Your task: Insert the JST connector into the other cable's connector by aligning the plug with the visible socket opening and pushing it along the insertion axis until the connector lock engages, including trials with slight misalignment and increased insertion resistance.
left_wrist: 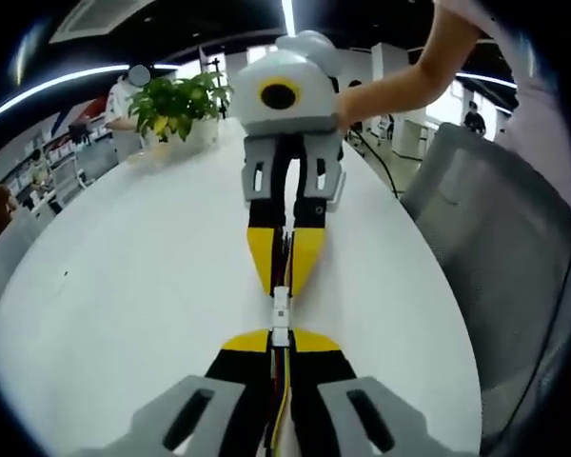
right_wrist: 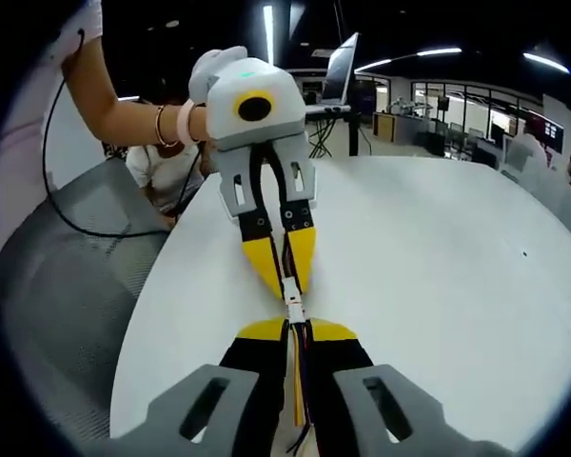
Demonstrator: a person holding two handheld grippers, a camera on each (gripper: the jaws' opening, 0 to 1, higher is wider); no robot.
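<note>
Between the two tools, tip to tip above the white table [left_wrist: 124, 267], the two small white connectors [left_wrist: 280, 312] are held end to end. The left gripper [left_wrist: 280, 341] is pinched shut on its cable [left_wrist: 284, 400]. The right gripper [right_wrist: 294, 328] is pinched shut on its own cable too. Both connectors are lined up straight ahead, so a straight push is needed.
</note>
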